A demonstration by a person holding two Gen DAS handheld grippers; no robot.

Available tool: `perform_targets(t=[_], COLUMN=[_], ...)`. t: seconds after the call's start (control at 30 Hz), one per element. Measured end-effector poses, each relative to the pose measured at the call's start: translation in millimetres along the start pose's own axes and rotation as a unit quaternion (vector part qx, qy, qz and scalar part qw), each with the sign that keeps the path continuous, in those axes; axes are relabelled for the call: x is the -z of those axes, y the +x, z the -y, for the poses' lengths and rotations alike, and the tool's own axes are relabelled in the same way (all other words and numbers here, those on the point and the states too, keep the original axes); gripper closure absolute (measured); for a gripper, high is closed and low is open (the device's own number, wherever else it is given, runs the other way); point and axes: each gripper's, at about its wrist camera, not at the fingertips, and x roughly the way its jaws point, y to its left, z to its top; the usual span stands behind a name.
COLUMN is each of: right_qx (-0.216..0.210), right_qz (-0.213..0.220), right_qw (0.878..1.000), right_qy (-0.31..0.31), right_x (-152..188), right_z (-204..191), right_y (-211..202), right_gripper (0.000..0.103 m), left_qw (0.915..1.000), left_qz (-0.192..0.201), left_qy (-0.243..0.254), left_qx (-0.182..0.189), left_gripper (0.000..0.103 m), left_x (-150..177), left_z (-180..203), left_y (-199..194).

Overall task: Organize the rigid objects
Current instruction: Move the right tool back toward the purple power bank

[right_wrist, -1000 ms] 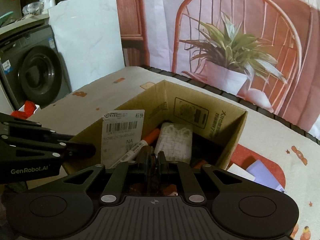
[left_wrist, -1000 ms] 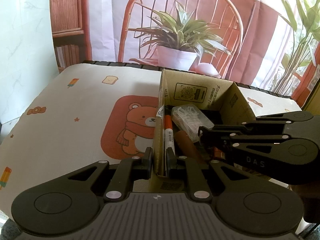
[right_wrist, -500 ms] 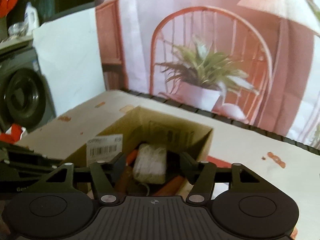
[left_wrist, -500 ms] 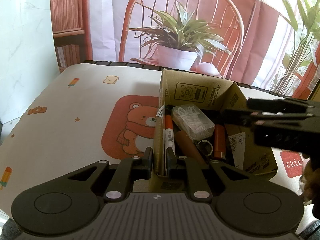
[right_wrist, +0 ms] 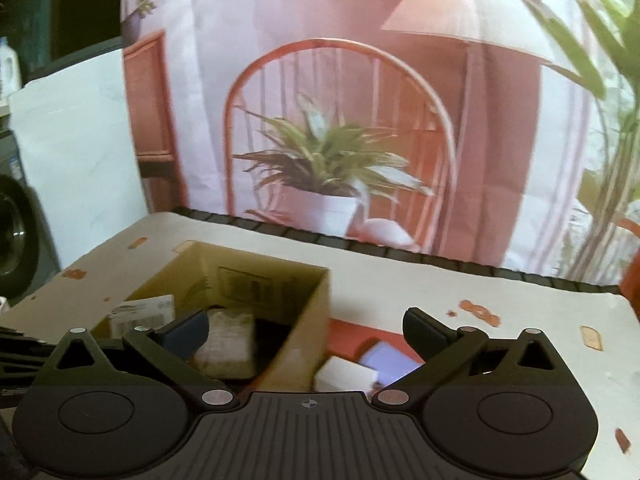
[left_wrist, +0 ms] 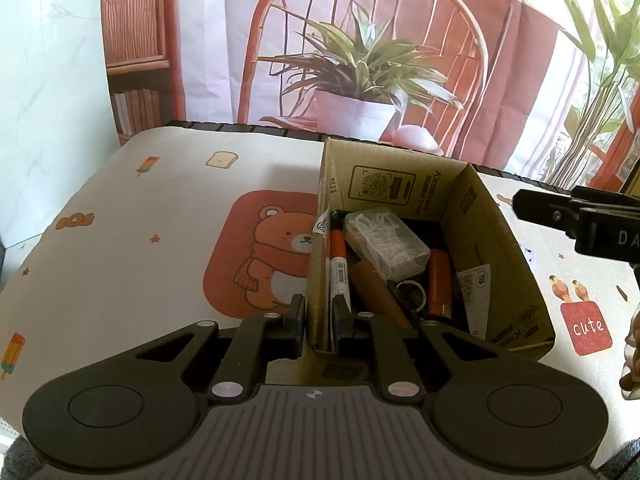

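A printed backdrop of a red chair and a potted plant hangs behind the tabletop (left_wrist: 120, 220), which wears a pale cloth with a bear picture and small cartoon motifs. On it stands the open cardboard box (left_wrist: 504, 256), and my left gripper (left_wrist: 318, 320) pinches its near-left wall, fingers nearly shut with one pad outside and one inside, holding the box steady. Inside lie the things already put away: a clear plastic case (left_wrist: 384, 246), an orange-capped marker (left_wrist: 339, 268) along the left wall, a brown cylinder (left_wrist: 372, 288), an orange lighter (left_wrist: 439, 280) and a small ring (left_wrist: 410, 292). My right gripper (right_wrist: 306, 330) has just been opening and now stands spread as wide as it goes, with nothing between its fingers; it hangs above the box's right-hand rim. What I judge to be next are the flat white piece (right_wrist: 346, 376) and the lilac piece (right_wrist: 386, 362), lying on the cloth just outside the box's right wall, low and directly ahead between my right fingers. That hand is plainly the nearer one. The white piece's long side seems to run across my view, though blur leaves that uncertain.
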Motion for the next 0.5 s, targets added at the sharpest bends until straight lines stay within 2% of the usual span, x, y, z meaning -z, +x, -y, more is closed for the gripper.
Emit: perform_targets(t=[0.23,0.5], right_qx=[0.021,0.06], right_qz=[-0.006,-0.026], right_qw=[1.0,0.995], right_qy=[0.019,0.081], right_x=[11.0,33.9], right_z=[18.8,56.4], right_y=[-0.4,-2.8], right_gripper=[0.0,0.0], left_qw=[1.0,1.0], left_qz=[0.0,0.0], left_qy=[0.0,0.0], left_qx=[0.0,0.0], left_gripper=[0.087,0.087], left_x=[0.1,-0.1], left_z=[0.2,0.2], left_y=[-0.2,-0.1])
